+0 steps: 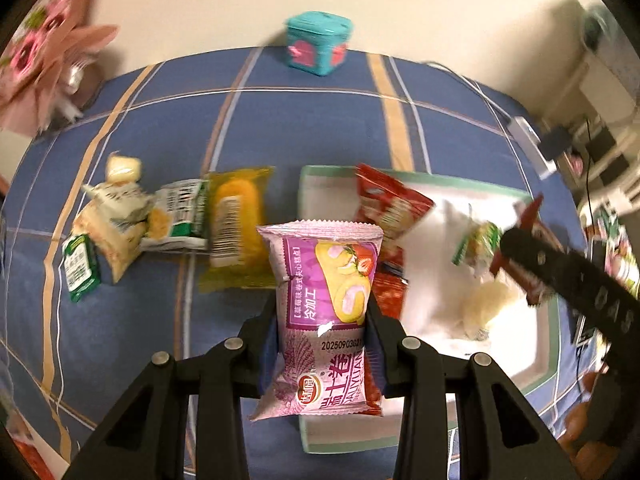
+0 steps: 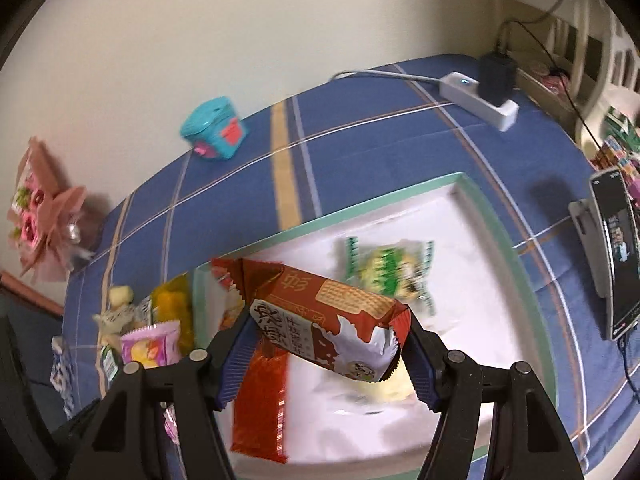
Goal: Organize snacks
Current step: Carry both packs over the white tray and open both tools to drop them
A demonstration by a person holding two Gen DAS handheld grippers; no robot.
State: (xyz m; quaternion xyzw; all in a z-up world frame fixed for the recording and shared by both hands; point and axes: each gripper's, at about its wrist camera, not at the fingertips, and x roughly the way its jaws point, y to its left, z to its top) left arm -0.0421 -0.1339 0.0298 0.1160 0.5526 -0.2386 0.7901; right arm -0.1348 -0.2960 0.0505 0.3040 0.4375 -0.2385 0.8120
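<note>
While my left jaws [image 1: 324, 320] clamp the pink cake-roll packet [image 1: 324, 316] above the near-left corner of the white tray [image 2: 516, 256], my right jaws [image 2: 326, 350] grip a red biscuit packet [image 2: 332, 324] over that tray. Other snacks [image 1: 168, 220] lie left of the tray on the blue plaid desk [image 1: 280, 132].

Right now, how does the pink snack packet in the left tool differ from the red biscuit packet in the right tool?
The pink snack packet is pink and purple with a cake roll picture; the red biscuit packet is red-brown with a cracker picture. The pink one stands lengthwise between the left tool fingers; the red one lies crosswise and tilted in the right tool. Both are sealed, held clamped near the tray.
</note>
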